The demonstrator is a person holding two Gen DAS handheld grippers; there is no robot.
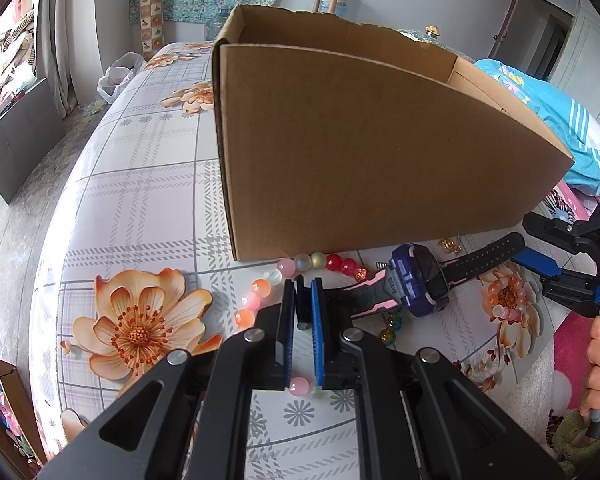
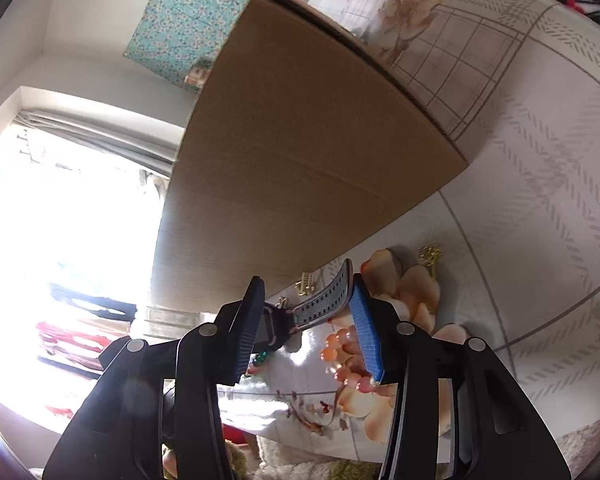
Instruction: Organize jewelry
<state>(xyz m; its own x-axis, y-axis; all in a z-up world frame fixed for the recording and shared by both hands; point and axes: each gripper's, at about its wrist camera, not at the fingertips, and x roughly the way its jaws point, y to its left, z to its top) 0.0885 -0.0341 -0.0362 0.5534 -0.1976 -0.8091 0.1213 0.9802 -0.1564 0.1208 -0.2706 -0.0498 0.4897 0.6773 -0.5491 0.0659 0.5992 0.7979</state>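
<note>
One box point(image 1: 360, 152), one watch point(image 1: 416, 284), two bead strings point(image 1: 320, 262)

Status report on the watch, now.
Left gripper shut on watch strap end. Right gripper open around other strap, not gripping. Bead strands underneath; cardboard box close behind.

Left claw point(image 1: 303, 280) clamped, right claw point(image 2: 306, 284) apart

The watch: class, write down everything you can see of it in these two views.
The watch has a chunky purple case with a dark face and black perforated straps edged in pink, rubbery looking. It lies on its side on the floral sheet, just in front of the box, among beads. The left gripper is shut on one strap end; the other strap end lies between the right gripper's open jaws.
</note>
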